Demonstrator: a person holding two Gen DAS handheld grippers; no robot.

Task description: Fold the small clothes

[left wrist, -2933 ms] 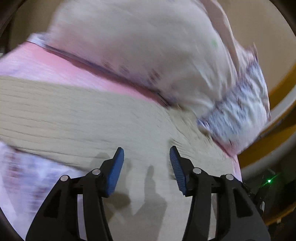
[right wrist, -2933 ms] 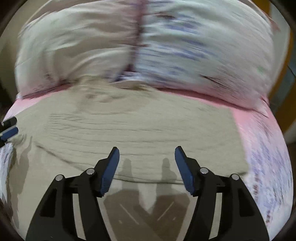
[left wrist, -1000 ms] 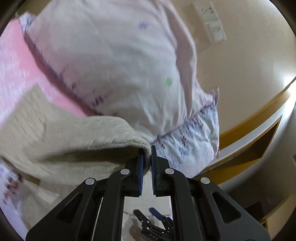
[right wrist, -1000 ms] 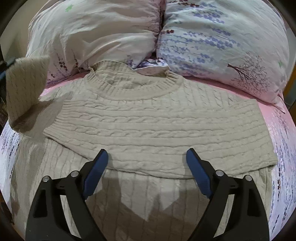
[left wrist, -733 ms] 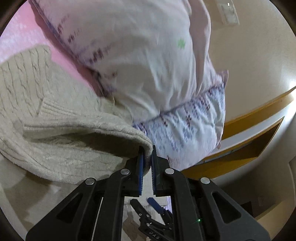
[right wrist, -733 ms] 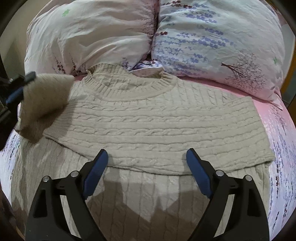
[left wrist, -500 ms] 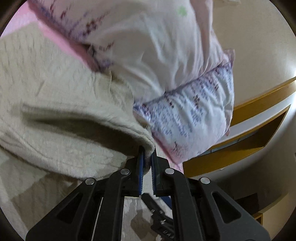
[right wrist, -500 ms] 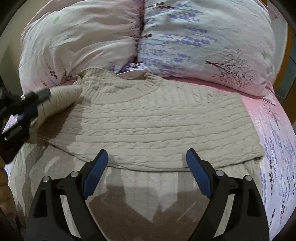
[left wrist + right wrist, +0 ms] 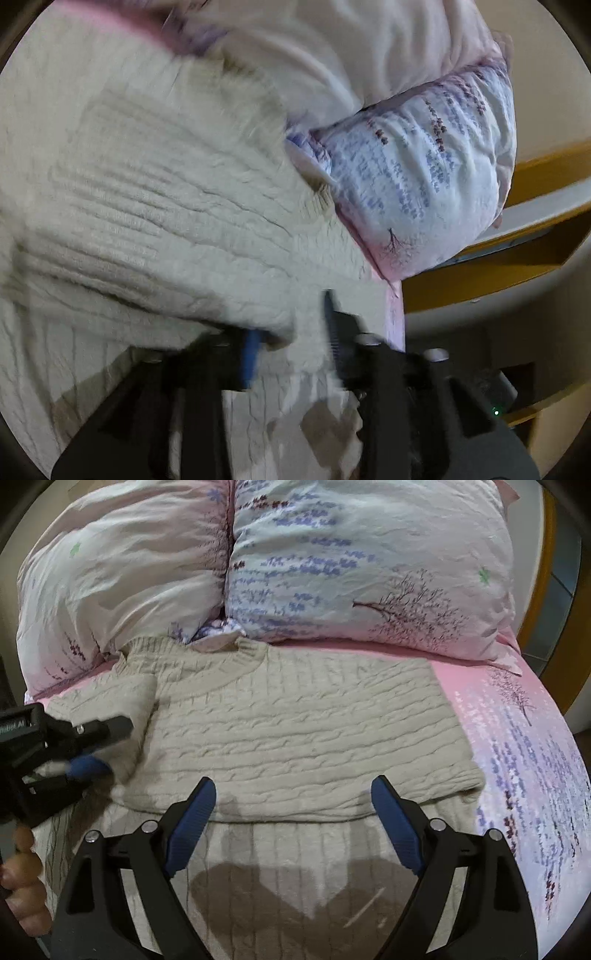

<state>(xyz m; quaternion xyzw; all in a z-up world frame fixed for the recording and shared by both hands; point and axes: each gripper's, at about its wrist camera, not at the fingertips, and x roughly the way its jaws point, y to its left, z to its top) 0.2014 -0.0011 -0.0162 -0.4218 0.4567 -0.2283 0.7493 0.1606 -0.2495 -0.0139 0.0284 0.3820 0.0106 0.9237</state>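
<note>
A beige cable-knit sweater (image 9: 295, 731) lies flat on the bed, neck toward the pillows, its lower part doubled up over the body. Its left sleeve (image 9: 122, 701) is folded inward across the chest. My left gripper (image 9: 105, 747) hovers at that sleeve's end; its jaws are opening, and in the left wrist view the blurred cuff (image 9: 280, 325) lies loose between them at the left gripper (image 9: 291, 332). My right gripper (image 9: 293, 790) hangs over the sweater's folded lower edge, its jaws wide and closing a little with nothing between them.
Two flowered pillows (image 9: 122, 565) (image 9: 369, 554) stand against the head of the bed, right behind the collar. Pink patterned sheet (image 9: 517, 757) shows right of the sweater. A yellow wooden frame (image 9: 480, 266) lies past the bed edge. A person's hand (image 9: 22, 878) holds the left gripper.
The left gripper carried the sleeve end inward and down onto the sweater's body, then parted its jaws off the cuff. The right gripper drifted slightly and narrowed a little.
</note>
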